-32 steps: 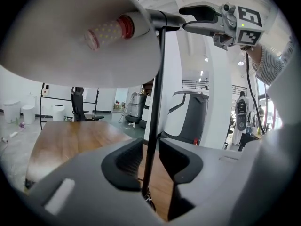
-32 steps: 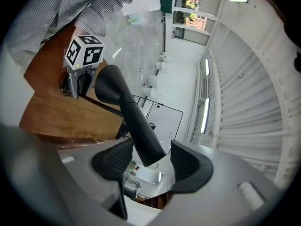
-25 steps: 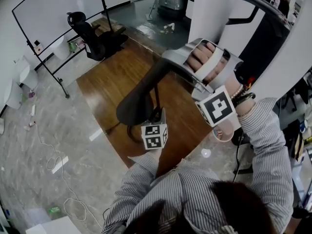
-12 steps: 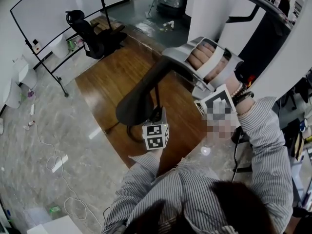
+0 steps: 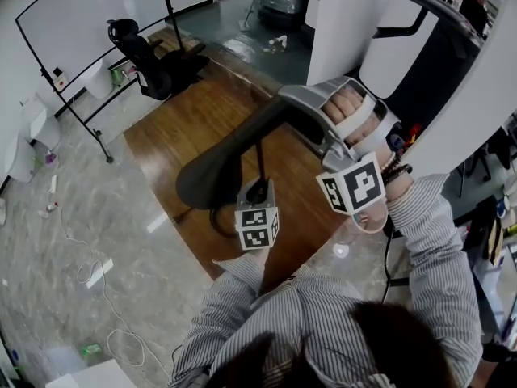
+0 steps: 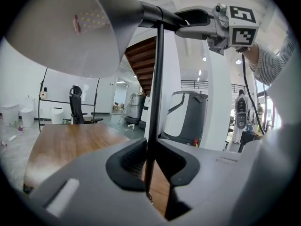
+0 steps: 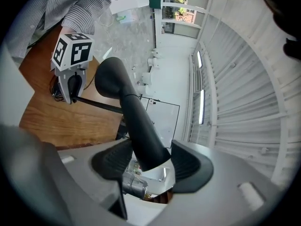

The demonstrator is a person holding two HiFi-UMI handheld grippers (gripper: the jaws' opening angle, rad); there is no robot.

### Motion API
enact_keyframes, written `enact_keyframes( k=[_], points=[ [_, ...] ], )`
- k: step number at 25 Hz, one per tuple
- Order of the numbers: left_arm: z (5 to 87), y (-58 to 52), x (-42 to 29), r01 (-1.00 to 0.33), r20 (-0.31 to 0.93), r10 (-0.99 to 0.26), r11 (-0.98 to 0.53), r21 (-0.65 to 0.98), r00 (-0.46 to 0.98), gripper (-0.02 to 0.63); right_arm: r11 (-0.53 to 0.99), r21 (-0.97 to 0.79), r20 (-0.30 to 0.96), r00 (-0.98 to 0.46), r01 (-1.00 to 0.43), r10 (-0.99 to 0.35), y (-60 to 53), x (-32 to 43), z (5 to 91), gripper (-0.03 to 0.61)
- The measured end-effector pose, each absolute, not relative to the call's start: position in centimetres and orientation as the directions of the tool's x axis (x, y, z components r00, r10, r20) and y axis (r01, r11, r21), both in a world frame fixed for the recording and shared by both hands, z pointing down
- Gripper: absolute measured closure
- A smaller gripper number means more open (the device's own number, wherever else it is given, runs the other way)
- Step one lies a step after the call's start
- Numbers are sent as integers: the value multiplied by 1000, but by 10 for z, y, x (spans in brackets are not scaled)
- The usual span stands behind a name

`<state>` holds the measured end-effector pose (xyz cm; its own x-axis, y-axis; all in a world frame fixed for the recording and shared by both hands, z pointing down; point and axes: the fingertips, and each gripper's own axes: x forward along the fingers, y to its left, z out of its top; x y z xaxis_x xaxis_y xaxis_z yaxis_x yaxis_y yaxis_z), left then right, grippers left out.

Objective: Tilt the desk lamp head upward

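Since a second ago the lamp head (image 5: 212, 178) has swung farther out left of its pole (image 5: 259, 164). Our right gripper (image 7: 148, 160) clamps the head's tapered end above the pole. Our left gripper (image 6: 149, 160), narrowed, pinches the pole itself. Only the left gripper view shows the LED panel (image 6: 91, 18) under the head.

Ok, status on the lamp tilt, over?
Left gripper clamped on lamp pole. Right gripper clamped on lamp head, at its narrow end. Nothing seen blocking the head.
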<state>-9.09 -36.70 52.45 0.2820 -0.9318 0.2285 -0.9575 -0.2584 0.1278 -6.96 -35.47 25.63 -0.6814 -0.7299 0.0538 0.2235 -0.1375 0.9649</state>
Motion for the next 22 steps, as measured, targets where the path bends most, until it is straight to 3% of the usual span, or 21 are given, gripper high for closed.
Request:
enact_keyframes(
  k=[12, 22],
  points=[
    [524, -366, -90, -948, 217, -925, -286, 142, 312, 555, 6, 996, -54, -653, -89, -756, -356, -57, 270, 328],
    [523, -366, -90, -937, 218, -913, -320, 140, 344, 555, 207, 912, -75, -639, -354, -765, -355, -50, 288, 330]
  ],
)
